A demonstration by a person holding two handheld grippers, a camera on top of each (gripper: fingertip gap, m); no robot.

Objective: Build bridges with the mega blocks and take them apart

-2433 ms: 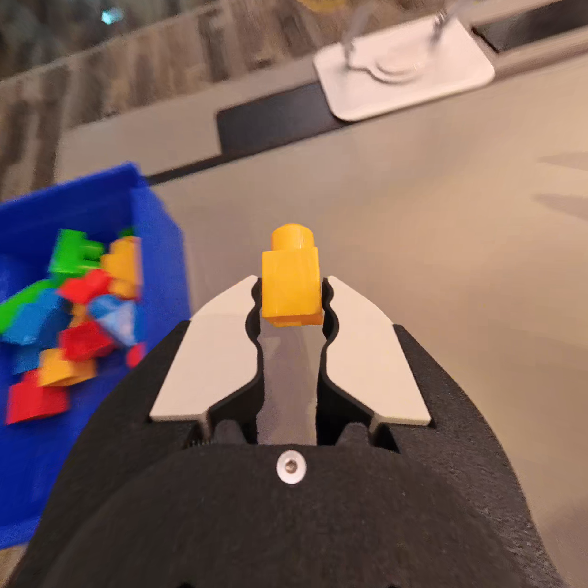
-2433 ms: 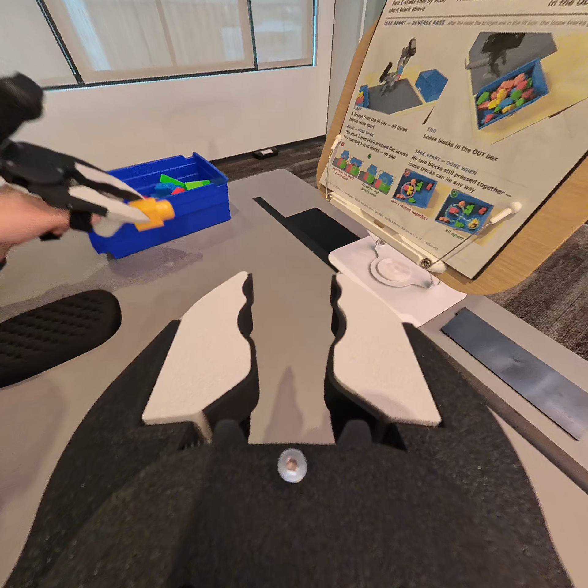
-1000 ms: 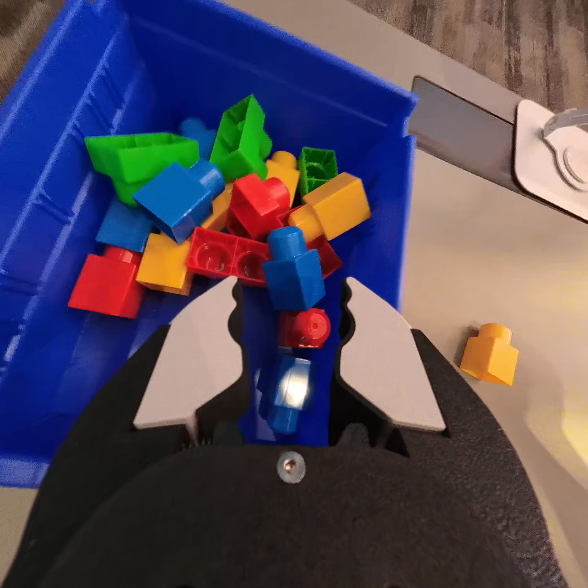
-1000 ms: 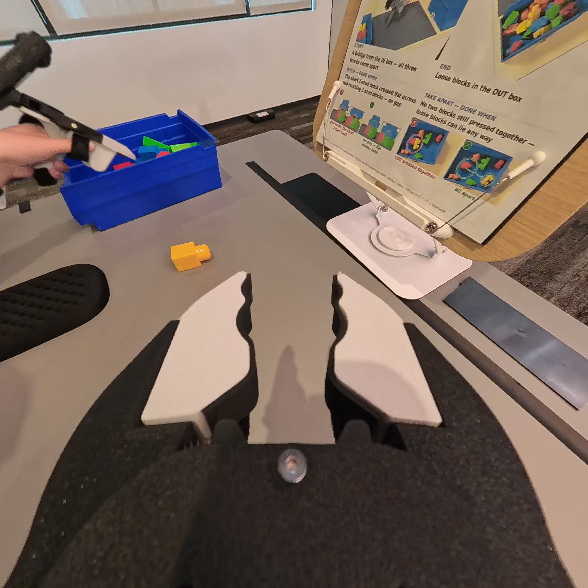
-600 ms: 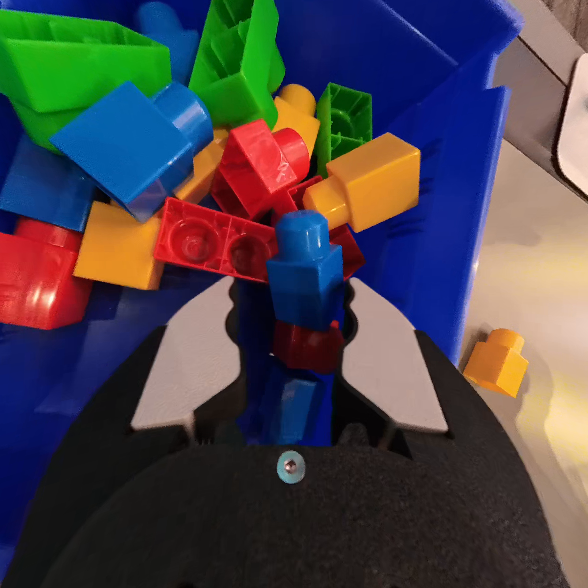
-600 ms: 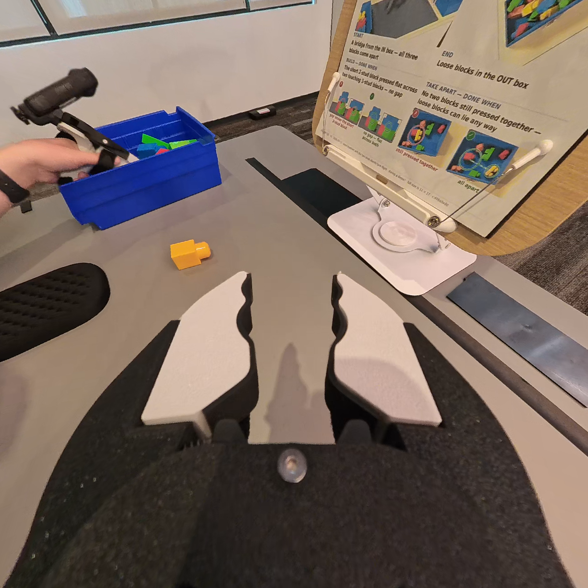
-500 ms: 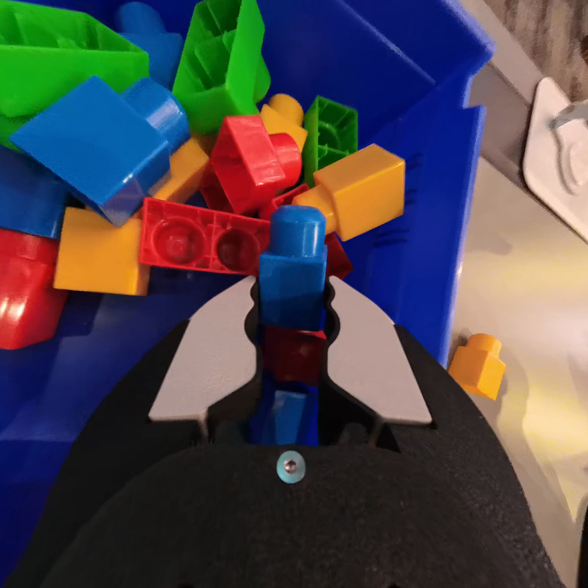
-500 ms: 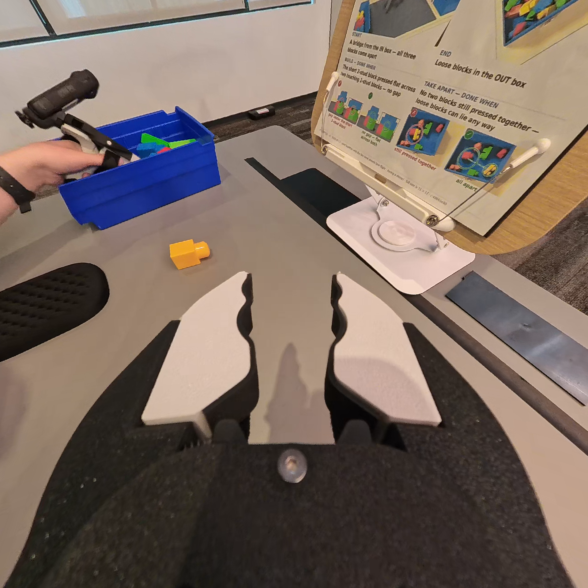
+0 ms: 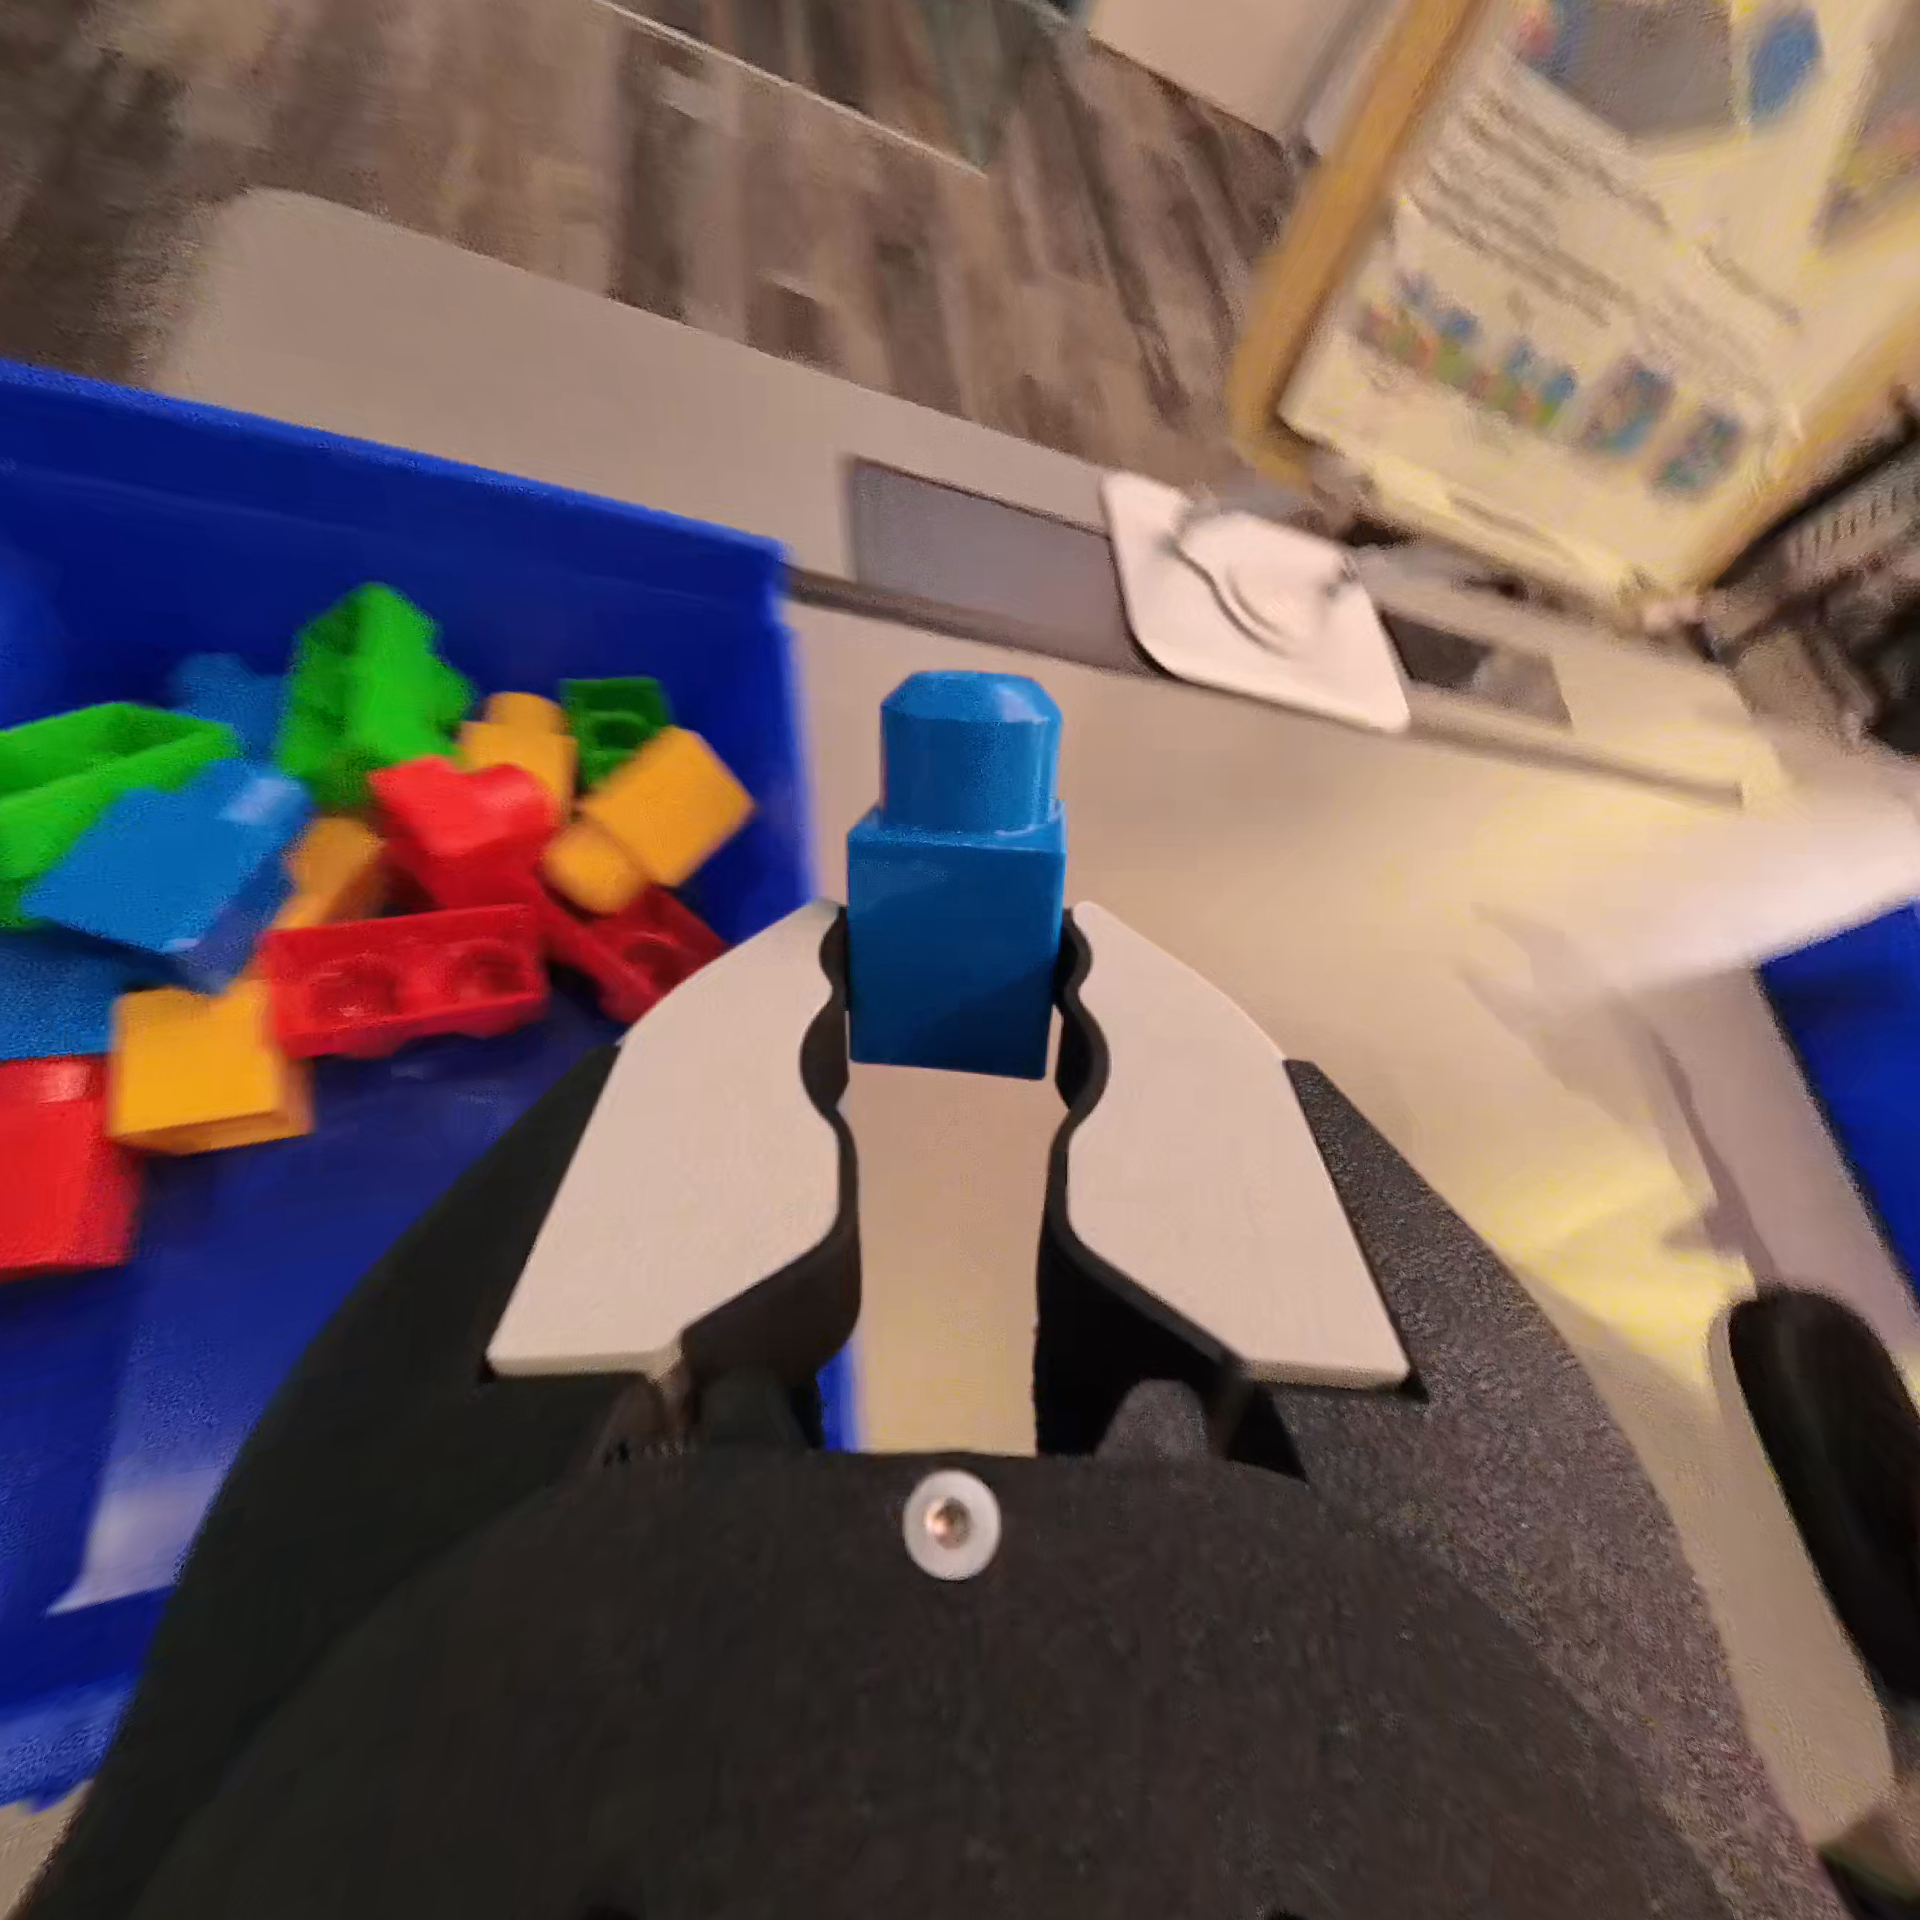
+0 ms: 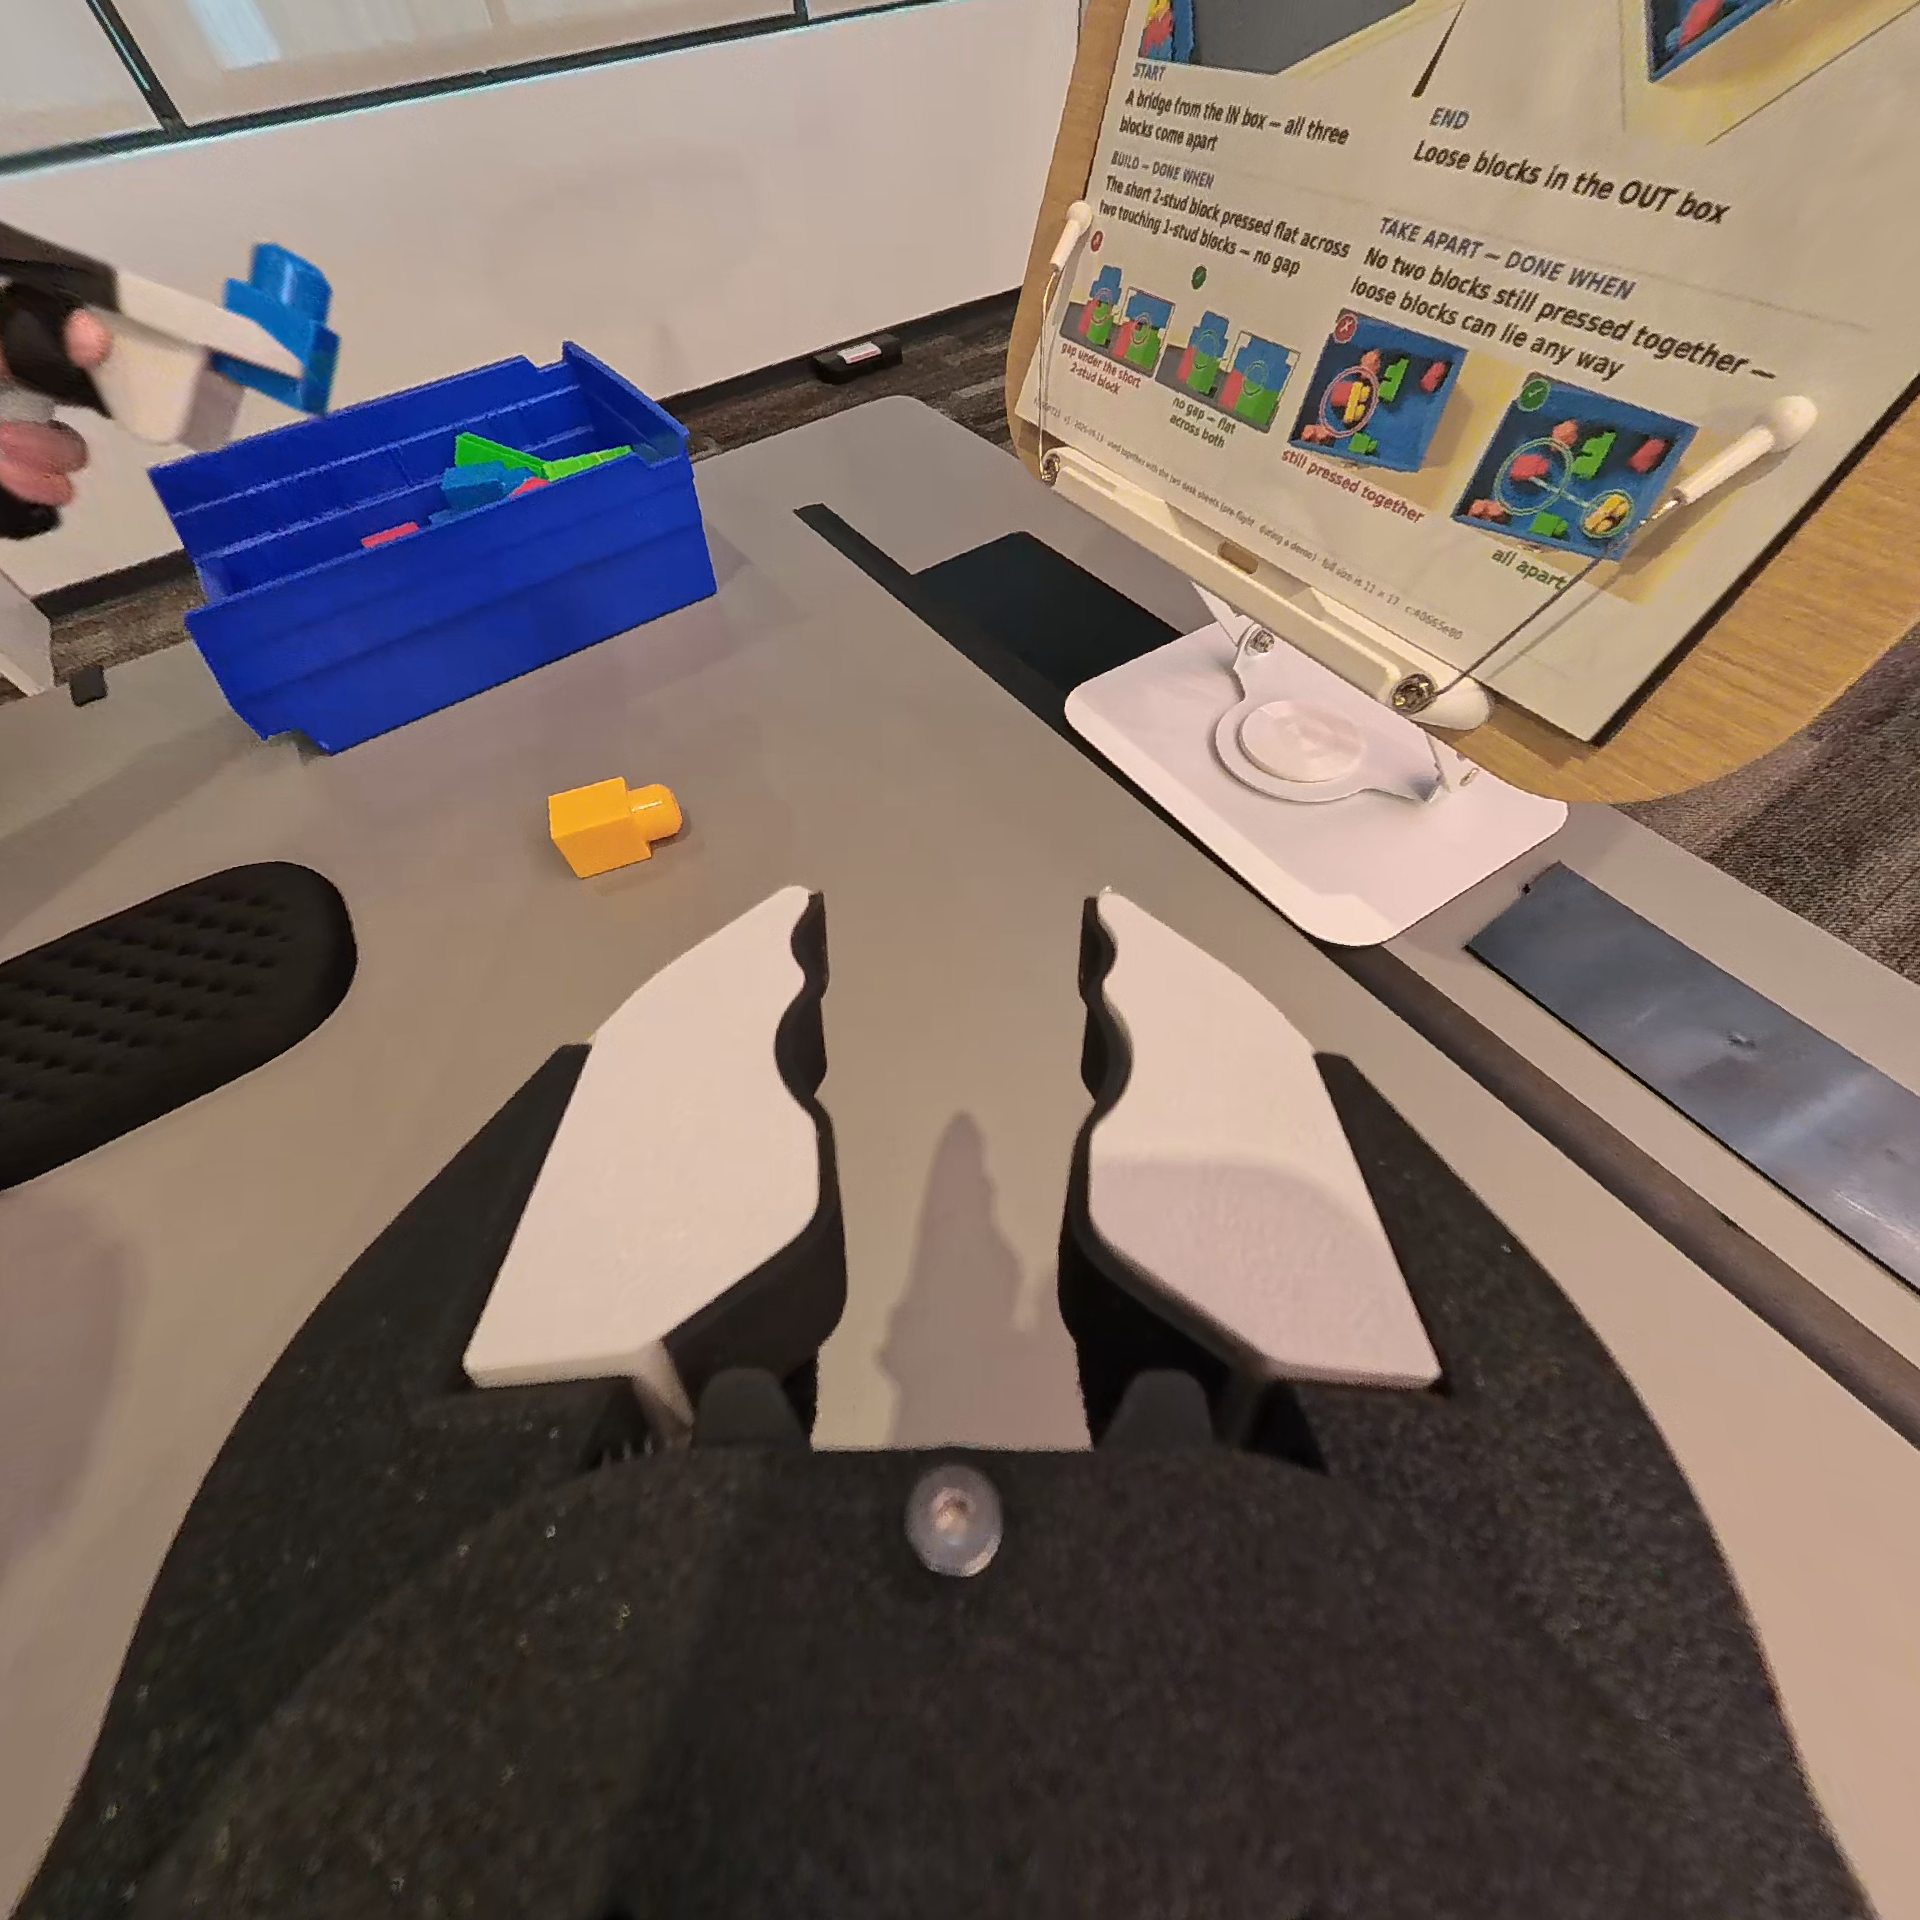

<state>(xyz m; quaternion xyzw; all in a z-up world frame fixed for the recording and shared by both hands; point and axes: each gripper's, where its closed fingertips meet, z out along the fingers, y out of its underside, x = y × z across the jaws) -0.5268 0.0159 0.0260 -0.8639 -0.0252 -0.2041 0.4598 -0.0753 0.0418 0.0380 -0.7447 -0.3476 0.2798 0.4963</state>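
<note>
The grey table (image 10: 883, 644) holds it all; a big instruction board (image 10: 1475, 312) with printed words and little pictures stands on a white base at the right edge; a blue bin (image 10: 447, 613) of loose blocks sits near the far left corner; the right gripper (image 10: 951, 914) hangs wide with nothing in it; the left gripper (image 9: 951, 925) is up in the air over the bin's edge and squeezes a blue block (image 9: 951, 935), knob forward; a yellow block (image 10: 608, 826) lies on its side in front of the bin.

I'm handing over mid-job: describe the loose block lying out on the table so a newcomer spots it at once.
Start at the blue plastic bin on the grey table. In front of its near wall, apart from it, a single orange-yellow one-stud block lies on its side, stud pointing toward the white stand base. It is the only block resting on the bare tabletop.
</note>
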